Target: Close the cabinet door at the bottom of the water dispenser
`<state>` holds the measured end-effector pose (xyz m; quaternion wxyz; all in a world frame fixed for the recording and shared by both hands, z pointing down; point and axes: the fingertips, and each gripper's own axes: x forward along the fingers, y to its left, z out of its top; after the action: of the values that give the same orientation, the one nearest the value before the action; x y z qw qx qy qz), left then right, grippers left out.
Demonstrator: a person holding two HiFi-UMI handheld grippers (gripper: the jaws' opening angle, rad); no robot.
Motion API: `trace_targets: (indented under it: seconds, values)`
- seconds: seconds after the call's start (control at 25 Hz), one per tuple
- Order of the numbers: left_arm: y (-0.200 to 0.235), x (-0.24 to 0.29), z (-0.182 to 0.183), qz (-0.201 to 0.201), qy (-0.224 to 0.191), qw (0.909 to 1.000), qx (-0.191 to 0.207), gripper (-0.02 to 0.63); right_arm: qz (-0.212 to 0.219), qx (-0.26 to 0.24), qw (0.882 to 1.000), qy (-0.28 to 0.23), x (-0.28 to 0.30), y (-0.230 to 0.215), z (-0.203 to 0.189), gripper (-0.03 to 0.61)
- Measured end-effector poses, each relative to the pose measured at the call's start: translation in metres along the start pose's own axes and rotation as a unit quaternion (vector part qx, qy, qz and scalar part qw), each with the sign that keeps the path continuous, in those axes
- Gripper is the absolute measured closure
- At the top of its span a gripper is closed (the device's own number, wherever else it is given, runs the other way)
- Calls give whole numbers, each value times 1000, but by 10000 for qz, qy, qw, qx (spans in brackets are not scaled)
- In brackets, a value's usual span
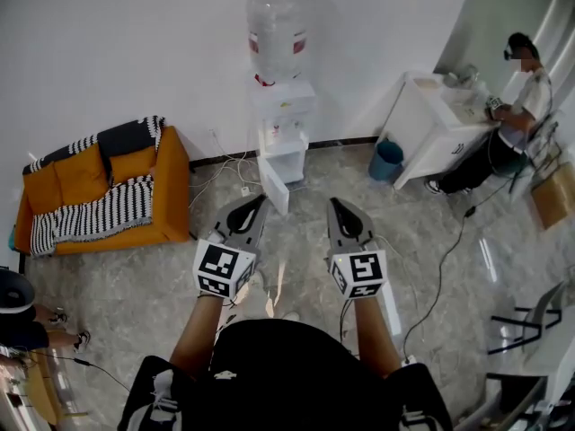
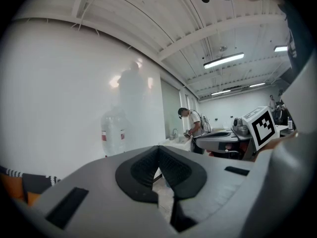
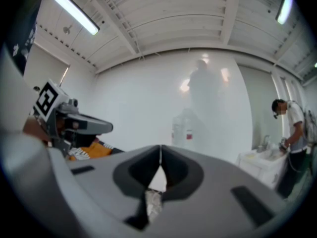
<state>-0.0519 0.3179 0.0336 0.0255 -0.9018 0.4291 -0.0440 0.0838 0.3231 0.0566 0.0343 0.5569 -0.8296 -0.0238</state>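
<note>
A white water dispenser point(image 1: 283, 115) stands against the far wall, well apart from the person. Its bottom cabinet door point(image 1: 275, 192) hangs open, swung out into the room. The left hand-held gripper point(image 1: 260, 201) and right hand-held gripper point(image 1: 339, 205) point level ahead, each with jaws pressed together and gripping nothing. Judging by this, the task is barely begun: reaching the dispenser and pushing the door shut remain.

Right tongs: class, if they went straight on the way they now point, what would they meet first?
Probably the water dispenser, near its bottle, just right of where the shut right tongs aim, nothing between. Depth is unclear; they might pass it and reach the white wall.
</note>
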Motion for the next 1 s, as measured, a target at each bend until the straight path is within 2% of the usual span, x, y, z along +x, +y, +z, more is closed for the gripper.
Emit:
trace_targets:
  seconds: [0.64, 1.0]
  values:
    - [25, 57, -16, -97, 100, 9998, -170, 603, 50, -3, 9999, 142, 54, -29, -17, 543]
    - [78, 106, -6, -97, -92, 9996, -257, 603, 40, 24, 9997, 226, 120, -51, -17, 544]
